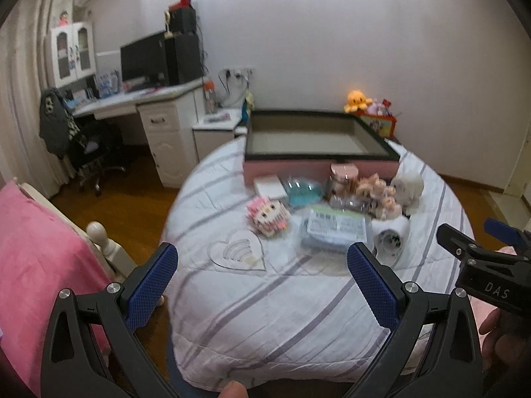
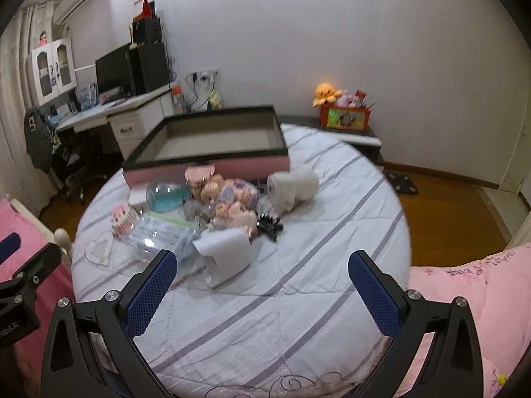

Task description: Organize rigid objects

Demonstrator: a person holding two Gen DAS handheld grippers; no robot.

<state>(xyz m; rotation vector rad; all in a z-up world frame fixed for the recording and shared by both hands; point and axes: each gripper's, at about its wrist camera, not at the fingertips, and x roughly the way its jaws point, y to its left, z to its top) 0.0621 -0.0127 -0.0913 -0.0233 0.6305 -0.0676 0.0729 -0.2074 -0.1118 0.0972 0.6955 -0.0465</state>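
The left gripper (image 1: 262, 272) hovers above the near edge of the round bed (image 1: 298, 298), its blue fingers (image 1: 151, 285) spread wide apart and holding nothing. Beyond them, from left to right, lie a pink block figure (image 1: 268, 216), a teal bowl (image 1: 303, 192), a flat clear packet (image 1: 335, 229), a pink-lidded jar (image 1: 343, 179), a heap of small dolls (image 1: 378, 195) and a white roll (image 1: 391, 237). Behind the heap sits an open pink box (image 1: 318, 139) with a dark rim. The right gripper (image 2: 262, 272) also hangs over the bed, fingers (image 2: 373, 293) wide apart and touching nothing; the white roll lies just past its left finger.
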